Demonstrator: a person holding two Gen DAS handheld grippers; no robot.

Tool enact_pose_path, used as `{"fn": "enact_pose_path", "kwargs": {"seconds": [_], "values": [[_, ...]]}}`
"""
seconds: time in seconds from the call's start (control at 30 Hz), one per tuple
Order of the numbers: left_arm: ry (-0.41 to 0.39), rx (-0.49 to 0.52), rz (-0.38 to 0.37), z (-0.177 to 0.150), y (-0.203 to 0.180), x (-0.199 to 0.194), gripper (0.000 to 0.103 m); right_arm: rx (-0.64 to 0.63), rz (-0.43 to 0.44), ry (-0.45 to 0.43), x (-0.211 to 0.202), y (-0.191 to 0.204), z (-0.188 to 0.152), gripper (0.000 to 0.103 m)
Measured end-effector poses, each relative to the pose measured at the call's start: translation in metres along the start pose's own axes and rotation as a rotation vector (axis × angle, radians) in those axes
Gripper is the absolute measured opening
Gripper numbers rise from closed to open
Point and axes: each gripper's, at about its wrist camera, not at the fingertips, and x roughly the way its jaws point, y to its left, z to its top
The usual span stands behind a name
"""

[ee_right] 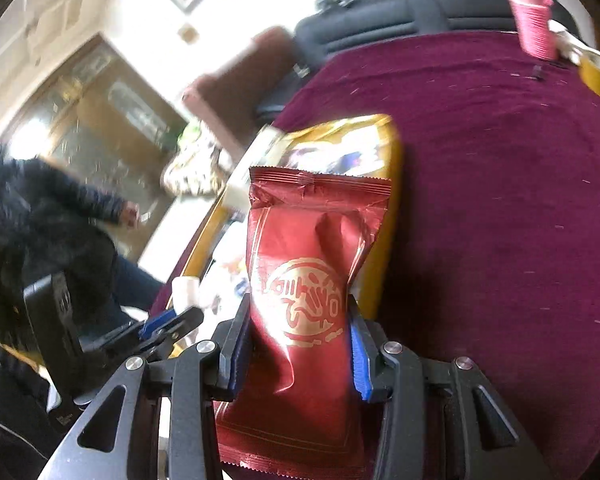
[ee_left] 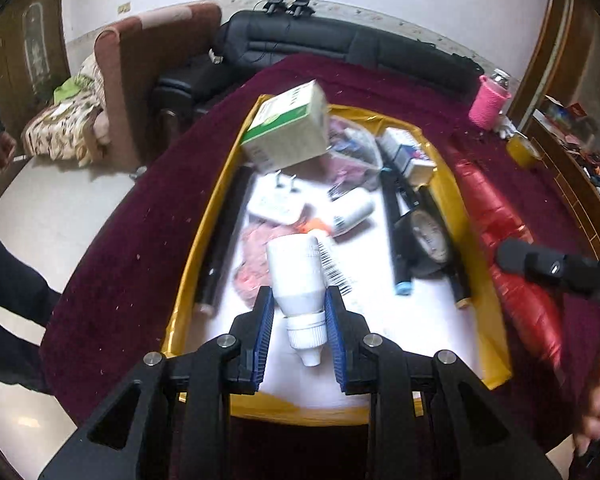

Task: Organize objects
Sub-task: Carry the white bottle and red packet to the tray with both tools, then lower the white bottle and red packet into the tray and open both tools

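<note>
My left gripper [ee_left: 299, 300] is shut on a white plastic bottle [ee_left: 298, 276], cap towards the camera, held over the near end of the yellow tray [ee_left: 204, 248]. The tray holds a green-and-white box [ee_left: 286, 128], black markers [ee_left: 396, 216], a small white bottle [ee_left: 352, 210], a round gauge [ee_left: 430, 236] and pink items. My right gripper [ee_right: 298, 312] is shut on a red foil packet [ee_right: 312, 272] with a gold emblem, held just right of the tray [ee_right: 380, 272]. The packet [ee_left: 504, 240] and right gripper also show at the right of the left wrist view.
The table has a maroon cloth [ee_left: 140, 216]. A pink-sleeved bottle [ee_left: 490, 100] and a yellow tape roll [ee_left: 522, 148] stand at its far right. A black sofa [ee_left: 320, 44] and a brown armchair [ee_left: 140, 80] lie beyond. A person in dark clothes [ee_right: 40, 232] is at the left.
</note>
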Motion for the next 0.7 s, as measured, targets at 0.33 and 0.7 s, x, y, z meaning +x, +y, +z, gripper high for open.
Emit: {"fn": "enact_pose_path", "kwargs": {"seconds": [0.33,0.7], "values": [[0.000,0.004,-0.001,-0.004,0.004,0.016,0.025,-0.183,-0.167,0.036,0.062,0.046,-0.010,0.046],[-0.132,-0.019,0.064,-0.001,0.007,-0.007,0.084,-0.214,-0.191,-0.002,0.058,0.048,-0.007,0.057]]}}
